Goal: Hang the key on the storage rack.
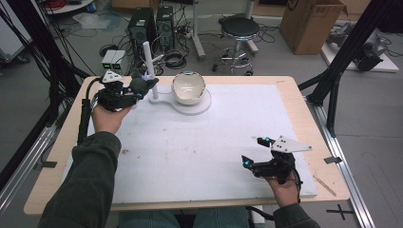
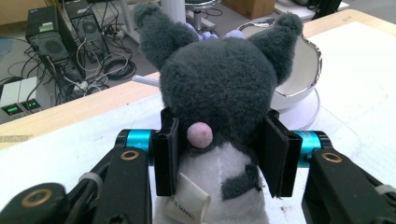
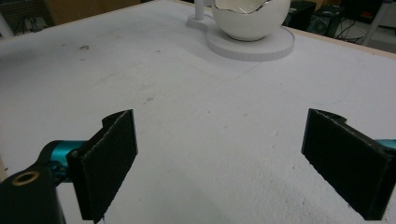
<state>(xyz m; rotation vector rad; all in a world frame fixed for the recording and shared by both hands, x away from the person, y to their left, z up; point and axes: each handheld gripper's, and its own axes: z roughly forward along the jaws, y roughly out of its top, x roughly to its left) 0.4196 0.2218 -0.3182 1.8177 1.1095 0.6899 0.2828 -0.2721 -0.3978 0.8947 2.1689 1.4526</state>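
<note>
Left hand-held gripper (image 1: 142, 88): black frame, grey three-cornered plate on top, black cable trailing off behind. Teal cylinders beside black foam-faced pads (image 2: 167, 156), brass-coloured rivets in the link arms behind them. Right hand-held gripper (image 1: 254, 153): same build, grey plate above, teal glints by the pads. Person wears dark olive sleeves (image 1: 90, 180), blue jeans

Even, diffuse overhead light; the white table mat (image 1: 199, 152) reads bright without glare. Soft shadows fall beneath the eggshell-shaped bowl (image 3: 250, 18). The high view is slightly soft; foreground jaws blur at the right gripper view's lower corners.
</note>
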